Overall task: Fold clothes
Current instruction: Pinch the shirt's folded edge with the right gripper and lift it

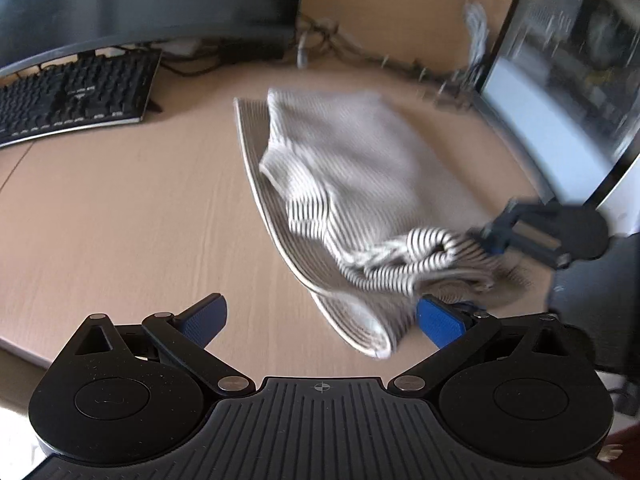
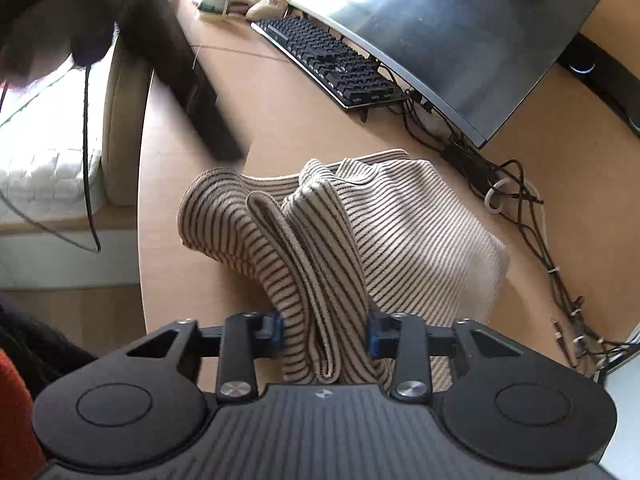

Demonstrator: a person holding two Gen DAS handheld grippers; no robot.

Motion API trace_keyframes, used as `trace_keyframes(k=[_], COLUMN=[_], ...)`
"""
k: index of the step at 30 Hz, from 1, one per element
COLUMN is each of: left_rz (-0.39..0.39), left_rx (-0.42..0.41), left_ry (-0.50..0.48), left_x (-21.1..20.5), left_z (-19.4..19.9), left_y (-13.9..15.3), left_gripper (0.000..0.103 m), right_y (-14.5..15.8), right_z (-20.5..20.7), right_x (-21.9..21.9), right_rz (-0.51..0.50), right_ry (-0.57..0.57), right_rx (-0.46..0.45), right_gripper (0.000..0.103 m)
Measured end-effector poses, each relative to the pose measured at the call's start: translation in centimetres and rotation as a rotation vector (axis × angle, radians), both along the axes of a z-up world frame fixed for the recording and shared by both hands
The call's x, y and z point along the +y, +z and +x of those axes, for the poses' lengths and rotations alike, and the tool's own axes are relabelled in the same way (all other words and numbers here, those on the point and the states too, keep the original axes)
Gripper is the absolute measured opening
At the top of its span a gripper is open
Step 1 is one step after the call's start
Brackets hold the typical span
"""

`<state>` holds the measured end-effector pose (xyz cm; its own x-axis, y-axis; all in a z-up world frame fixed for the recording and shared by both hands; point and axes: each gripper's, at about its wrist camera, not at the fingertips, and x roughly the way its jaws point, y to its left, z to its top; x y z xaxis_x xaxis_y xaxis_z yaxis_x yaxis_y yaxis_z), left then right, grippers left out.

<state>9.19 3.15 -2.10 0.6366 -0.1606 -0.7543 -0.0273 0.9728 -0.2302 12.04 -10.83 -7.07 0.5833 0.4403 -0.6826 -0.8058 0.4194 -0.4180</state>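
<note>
A cream garment with thin dark stripes lies partly folded on the wooden desk. In the right wrist view a bunched fold of the garment rises off the desk into my right gripper, whose blue pads press on it from both sides. The left wrist view shows the right gripper at the right, clamped on that same bunch. My left gripper stands wide open low over the desk. The garment's near folded end lies beside its right pad, untouched.
A black keyboard and a curved monitor stand at the back. Cables trail behind the garment. A glass-sided computer case stands right. A dark blurred arm crosses the desk's rounded left edge.
</note>
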Motion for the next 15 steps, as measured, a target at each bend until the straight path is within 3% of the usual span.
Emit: trace_keyframes(k=[2,6,11,15], left_rz=[-0.045,0.005,0.078,0.029], left_rx=[-0.03,-0.066,-0.054,-0.009], left_ry=[0.011,-0.027,-0.215,-0.341], left_x=[1.5,2.0,0.2,-1.0], left_z=[1.0,5.8,11.7,13.4], left_y=[1.0,0.7,-1.9,-4.4], left_gripper=[0.103,0.102,0.07,0.064], right_y=[0.3,2.7,9.1,12.5], right_z=[-0.1,-1.3,-3.4,-0.9], right_x=[-0.2,-0.8,-0.7,1.6], right_rz=[-0.047,-0.121,-0.268,-0.41], right_ry=[0.007,0.043,0.187,0.283], right_rx=[0.002,0.081,0.093,0.017], right_gripper=[0.029,0.027,0.026,0.026])
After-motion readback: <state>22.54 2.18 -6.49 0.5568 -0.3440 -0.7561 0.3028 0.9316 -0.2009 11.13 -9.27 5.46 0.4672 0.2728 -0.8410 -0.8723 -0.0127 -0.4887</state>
